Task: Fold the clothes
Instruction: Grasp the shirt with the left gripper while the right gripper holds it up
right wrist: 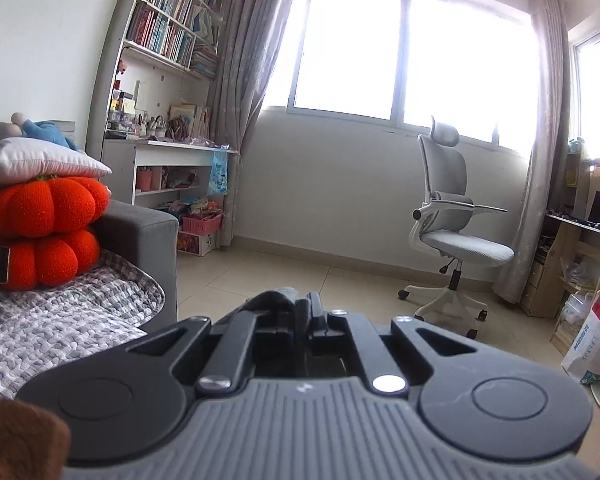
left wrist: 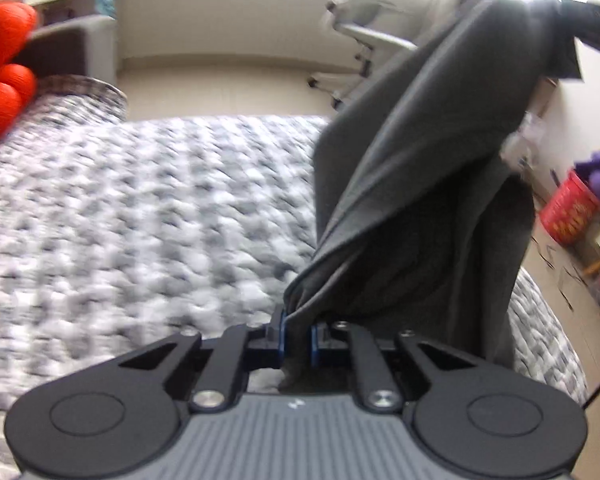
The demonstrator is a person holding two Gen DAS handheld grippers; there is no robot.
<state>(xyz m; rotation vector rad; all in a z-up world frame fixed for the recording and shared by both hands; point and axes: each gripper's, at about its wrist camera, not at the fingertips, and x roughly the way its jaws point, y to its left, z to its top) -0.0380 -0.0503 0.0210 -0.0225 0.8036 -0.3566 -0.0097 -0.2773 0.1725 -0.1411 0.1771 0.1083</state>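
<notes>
Your left gripper [left wrist: 298,334] is clenched on a bunched edge of the dark grey garment [left wrist: 420,168], which hangs lifted above the right side of the quilted bed cover [left wrist: 140,200]. Your right gripper [right wrist: 302,312] is pinched tight on a grey fold of cloth. You are at the lift-and-spread step, I judge; next, draw your hands apart and lay it flat on the cover.

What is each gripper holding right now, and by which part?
The left gripper pinches a bunched edge of the dark grey garment. The right gripper is shut on a grey fold of cloth.
</notes>
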